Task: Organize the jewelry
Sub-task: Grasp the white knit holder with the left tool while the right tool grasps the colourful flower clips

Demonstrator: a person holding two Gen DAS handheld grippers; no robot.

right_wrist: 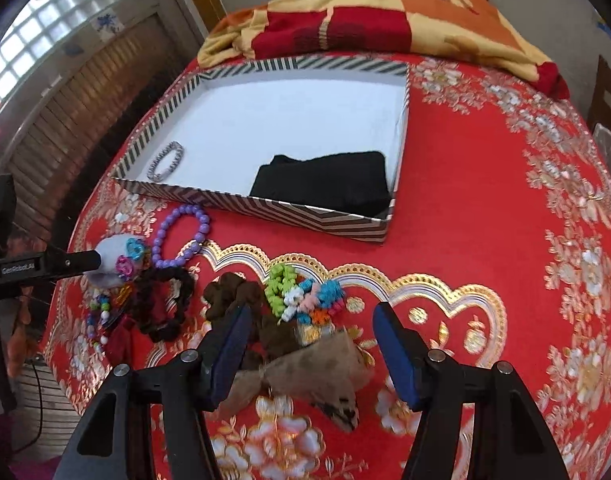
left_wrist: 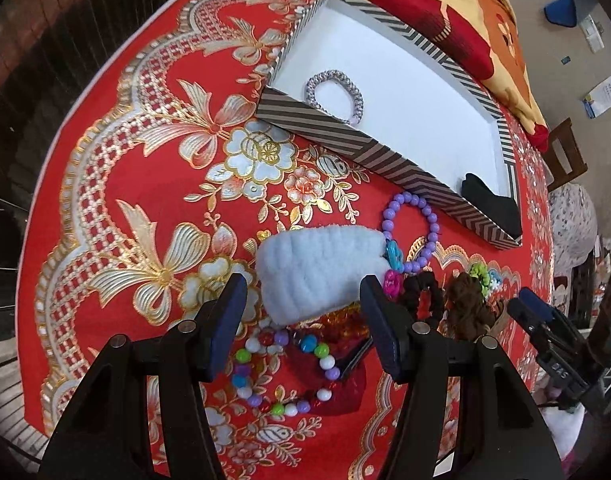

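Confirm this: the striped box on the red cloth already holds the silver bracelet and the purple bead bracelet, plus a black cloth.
Not quite. The purple bead bracelet lies outside the striped box, on the red cloth by its near wall. Inside are only the silver bracelet and the black cloth, as the right wrist view shows.

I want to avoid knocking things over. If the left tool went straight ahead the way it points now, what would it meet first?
Probably the pale blue fluffy band, lying right between the open left tool fingers. Past it come the purple bead bracelet and the striped box, though depth is hard to judge.
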